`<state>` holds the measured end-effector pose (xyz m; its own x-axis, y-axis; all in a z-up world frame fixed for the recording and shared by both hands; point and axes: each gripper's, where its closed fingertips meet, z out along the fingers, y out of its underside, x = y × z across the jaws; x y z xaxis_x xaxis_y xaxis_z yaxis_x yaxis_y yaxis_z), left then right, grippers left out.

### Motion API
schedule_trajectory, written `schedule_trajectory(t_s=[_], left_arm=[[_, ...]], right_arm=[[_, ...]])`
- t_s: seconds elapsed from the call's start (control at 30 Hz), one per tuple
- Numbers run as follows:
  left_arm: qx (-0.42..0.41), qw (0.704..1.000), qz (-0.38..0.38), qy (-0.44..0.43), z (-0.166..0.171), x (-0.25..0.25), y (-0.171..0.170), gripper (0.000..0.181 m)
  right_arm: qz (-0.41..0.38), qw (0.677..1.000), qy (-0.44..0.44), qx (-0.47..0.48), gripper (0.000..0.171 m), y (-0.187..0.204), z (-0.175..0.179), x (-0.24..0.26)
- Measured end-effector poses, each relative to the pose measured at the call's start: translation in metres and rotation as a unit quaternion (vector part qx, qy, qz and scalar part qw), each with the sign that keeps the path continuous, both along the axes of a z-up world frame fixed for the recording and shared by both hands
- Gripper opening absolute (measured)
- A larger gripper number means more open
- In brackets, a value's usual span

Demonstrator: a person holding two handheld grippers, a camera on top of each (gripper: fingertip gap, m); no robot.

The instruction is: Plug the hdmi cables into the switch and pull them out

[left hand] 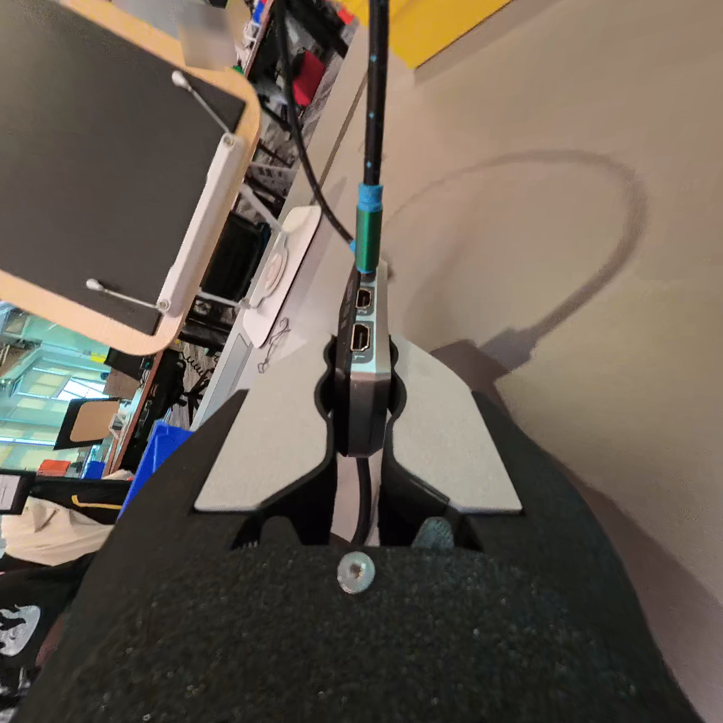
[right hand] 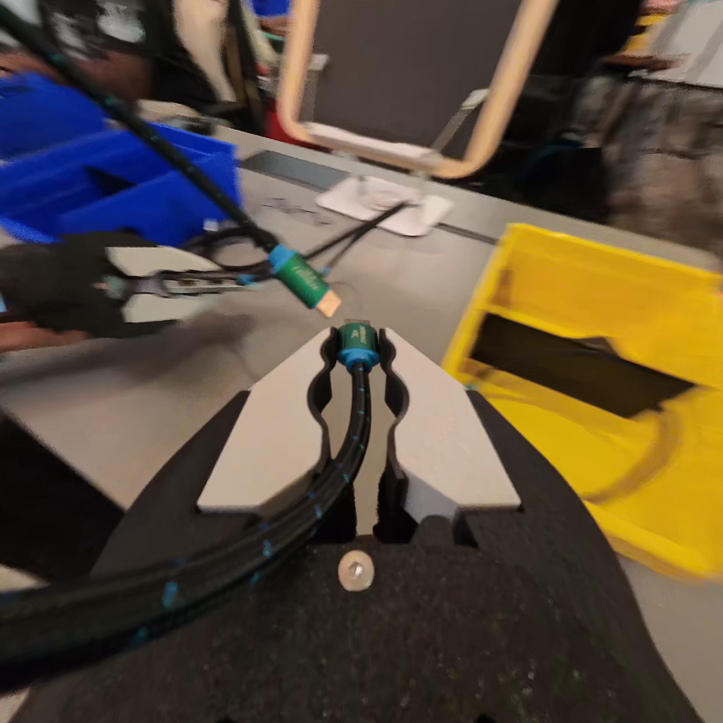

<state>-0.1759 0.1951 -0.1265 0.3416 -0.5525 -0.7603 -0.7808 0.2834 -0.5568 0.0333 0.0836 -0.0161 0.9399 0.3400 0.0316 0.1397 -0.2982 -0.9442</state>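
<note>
The switch (left hand: 362,391) sits clamped edge-up in the left gripper (left hand: 360,371), one green plug (left hand: 367,238) seated in its far port (two nearer ports bare); the right gripper (right hand: 354,344) pinches a second plug (right hand: 354,338) above the table (right hand: 117,410).

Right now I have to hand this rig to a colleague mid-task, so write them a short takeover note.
Left gripper: shut on the switch, held above the table.
Right gripper: shut on a green HDMI plug, free of the switch.
Done: one green plug appears seated in the far port.
Left: two near ports are empty; a loose plug hangs free nearby. Plug in, then pull all out.
</note>
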Motion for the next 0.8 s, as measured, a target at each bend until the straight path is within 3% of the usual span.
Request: schedule_trajectory(t_s=[0.17,0.3,0.43,0.53,0.67,0.8], left_arm=[[-0.027,0.999,0.026,-0.035,0.008,-0.016,0.013,0.022],[-0.025,0.999,0.024,-0.031,0.008,-0.015,0.01,0.022],[-0.019,1.0,0.016,-0.009,0.004,-0.012,0.003,0.022],[-0.023,1.0,0.013,-0.004,0.003,-0.008,0.001,0.022],[-0.032,0.999,0.012,-0.01,0.003,-0.008,-0.002,0.022],[-0.036,0.999,0.009,-0.006,-0.001,-0.007,-0.003,0.022]], right_arm=[[-0.178,0.97,-0.165,-0.014,0.02,-0.005,0.034,0.143],[-0.239,0.915,-0.317,-0.064,0.021,0.017,0.013,0.208],[-0.206,0.85,-0.457,-0.164,0.02,0.052,-0.047,0.231],[-0.152,0.82,-0.499,-0.237,0.022,0.074,-0.088,0.23],[-0.088,0.832,-0.457,-0.301,0.022,0.075,-0.117,0.221],[-0.002,0.852,-0.366,-0.375,0.05,0.055,-0.129,0.199]])
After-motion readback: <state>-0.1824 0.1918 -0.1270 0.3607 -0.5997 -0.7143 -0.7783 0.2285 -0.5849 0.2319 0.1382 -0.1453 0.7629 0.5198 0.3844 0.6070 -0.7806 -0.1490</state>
